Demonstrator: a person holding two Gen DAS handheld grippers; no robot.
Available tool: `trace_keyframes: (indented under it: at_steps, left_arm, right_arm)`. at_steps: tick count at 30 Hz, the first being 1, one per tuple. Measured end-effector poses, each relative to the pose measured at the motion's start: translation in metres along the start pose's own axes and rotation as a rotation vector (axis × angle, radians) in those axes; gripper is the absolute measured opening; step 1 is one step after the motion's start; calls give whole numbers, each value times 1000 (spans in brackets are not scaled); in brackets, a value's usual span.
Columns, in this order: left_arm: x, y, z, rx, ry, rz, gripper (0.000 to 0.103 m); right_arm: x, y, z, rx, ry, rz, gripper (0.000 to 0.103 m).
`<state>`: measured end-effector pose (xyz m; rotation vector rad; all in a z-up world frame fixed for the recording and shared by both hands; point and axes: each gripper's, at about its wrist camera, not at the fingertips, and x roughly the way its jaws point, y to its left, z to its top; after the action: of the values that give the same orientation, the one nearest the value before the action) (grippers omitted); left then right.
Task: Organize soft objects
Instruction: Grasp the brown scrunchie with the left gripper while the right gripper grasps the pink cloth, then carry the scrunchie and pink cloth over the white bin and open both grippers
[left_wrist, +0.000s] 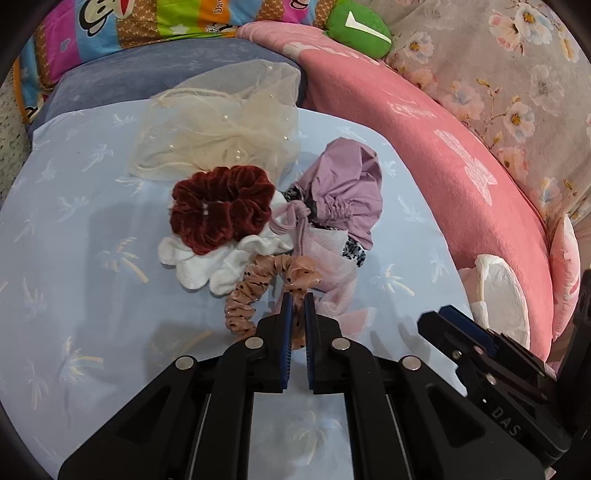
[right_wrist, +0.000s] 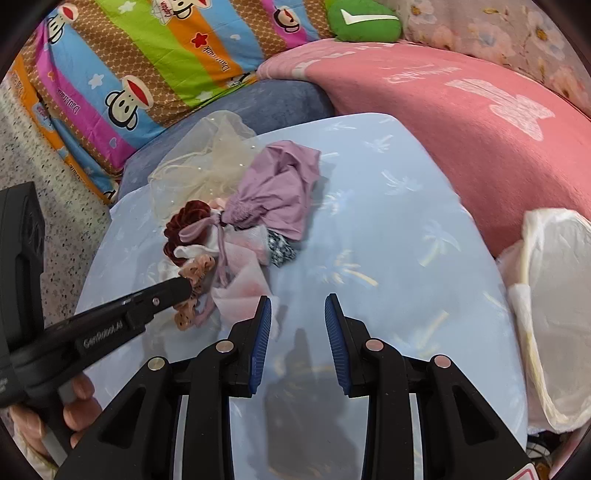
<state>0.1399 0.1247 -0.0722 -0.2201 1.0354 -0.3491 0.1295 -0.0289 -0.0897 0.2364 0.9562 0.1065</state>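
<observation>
A heap of soft items lies on the light blue sheet (left_wrist: 74, 229). In it are a dark red velvet scrunchie (left_wrist: 221, 208), a white scrunchie (left_wrist: 207, 262), a cream tulle piece with pearls (left_wrist: 218, 133), a lilac drawstring pouch (left_wrist: 343, 188) and a peach dotted scrunchie (left_wrist: 255, 291). My left gripper (left_wrist: 299, 299) is shut on the peach dotted scrunchie (right_wrist: 194, 275) at the heap's near edge. In the right wrist view, my right gripper (right_wrist: 298, 306) hovers open over bare sheet (right_wrist: 388, 229), just right of the heap, with nothing between its fingers. The left gripper (right_wrist: 183, 288) enters that view from the left.
A pink blanket (left_wrist: 424, 147) rises on the right, with a white plastic bag (right_wrist: 554, 295) at its foot. A striped cartoon quilt (right_wrist: 129, 66), a blue-grey cushion (left_wrist: 166, 70) and a green plush (left_wrist: 358, 29) lie behind. Speckled floor (right_wrist: 37, 166) lies to the left.
</observation>
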Motion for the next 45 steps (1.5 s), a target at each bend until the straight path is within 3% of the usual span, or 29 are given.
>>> trace_keyframes:
  at_steps: [8, 14, 19, 29, 45]
  left_arm:
    - [-10, 9, 6, -17, -21, 8, 6]
    - [-10, 11, 7, -15, -21, 19, 6]
    - [-11, 11, 8, -16, -21, 16, 6]
    - [-24, -18, 4, 21, -48, -7, 6]
    - [-36, -115, -2, 179, -78, -106, 6]
  right_arm:
    - [36, 25, 19, -10, 45, 42, 31]
    - [62, 32, 13, -15, 102, 37, 31]
    - [61, 29, 5, -15, 112, 41, 7]
    - [4, 9, 4, 25, 6, 48, 7]
    - [-105, -67, 0, 139, -205, -18, 7]
